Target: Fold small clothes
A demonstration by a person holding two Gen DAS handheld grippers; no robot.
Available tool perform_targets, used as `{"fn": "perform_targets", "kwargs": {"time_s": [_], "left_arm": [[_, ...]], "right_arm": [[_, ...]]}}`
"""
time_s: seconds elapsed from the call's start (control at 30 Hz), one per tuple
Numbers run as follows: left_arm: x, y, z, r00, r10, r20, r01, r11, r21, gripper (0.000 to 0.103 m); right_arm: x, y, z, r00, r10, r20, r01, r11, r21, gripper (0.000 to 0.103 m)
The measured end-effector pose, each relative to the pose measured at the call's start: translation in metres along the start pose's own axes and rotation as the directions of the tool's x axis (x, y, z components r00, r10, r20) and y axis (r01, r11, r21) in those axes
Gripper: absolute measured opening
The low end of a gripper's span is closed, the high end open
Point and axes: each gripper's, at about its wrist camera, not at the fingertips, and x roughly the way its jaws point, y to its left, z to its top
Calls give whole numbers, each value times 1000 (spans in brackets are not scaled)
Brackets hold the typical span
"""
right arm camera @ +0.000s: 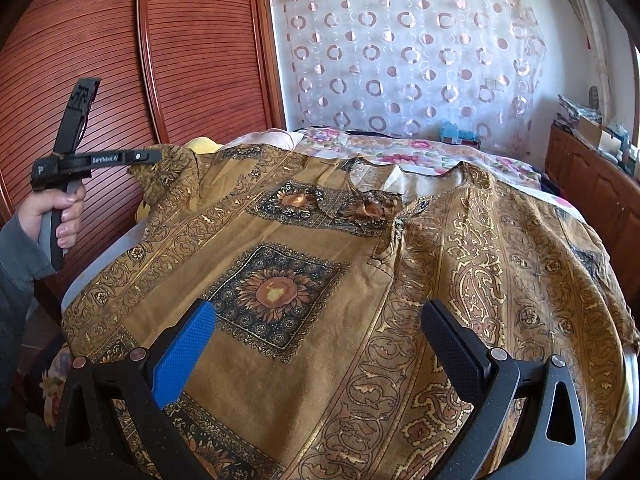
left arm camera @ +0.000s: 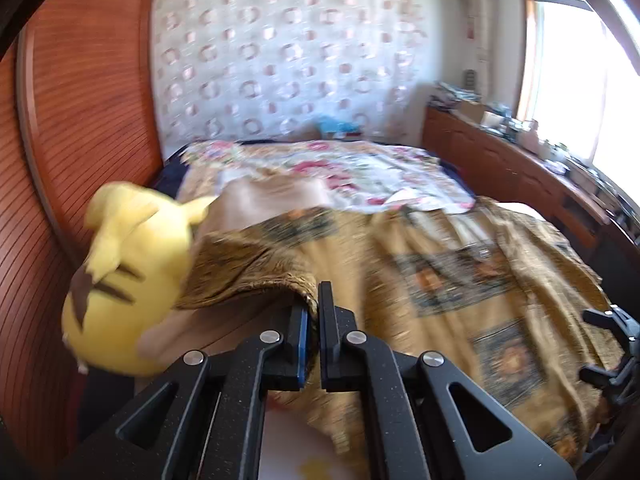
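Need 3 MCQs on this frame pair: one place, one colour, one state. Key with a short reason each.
1. Where is the plush toy?
A. On the cabinet by the window
B. At the bed's left edge, by the wooden doors
C. On the floor

2. What colour is the shirt's ground?
A. Golden brown
B. Plain white
C. Green

3. How do the tongs stand?
A. Both open
B. Left shut on the shirt, right open
C. Right shut on the shirt, left open

Key:
1 B, the left wrist view shows it beside the doors.
2 A, golden brown cloth with dark sunflower squares.
3 B, the left tongs pinch a sleeve edge; the right tongs gape above the cloth.
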Motion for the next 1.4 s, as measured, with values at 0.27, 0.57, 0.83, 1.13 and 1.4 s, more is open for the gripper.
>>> {"fn": "perform_targets", "kwargs": {"time_s": [0.27, 0.57, 0.83, 1.13, 1.4], "left_arm": [[-3, -63, 5, 992, -120, -29, 122, 986, 112, 5], [-30, -91, -18, 991, -132, -2, 131, 982, 134, 36], [-51, -73, -28, 995, -70, 69, 63, 993, 96, 72], [-52, -44, -24, 993, 30, 110, -34, 999, 35, 80], [-40, -21, -14, 988, 82, 132, -80, 997, -19, 80]], "right_arm": [[2, -8, 0, 1000, 22, -4, -21, 999, 50, 102], [5, -12, 0, 999, 32, -1, -32, 997, 76, 102], [6, -11, 2, 999, 41, -15, -39, 996, 76, 102], [13, -3, 47, 999, 54, -3, -54, 998, -33, 97], [80, 0, 89, 993, 91, -71, -99, 988, -116, 88]]}}
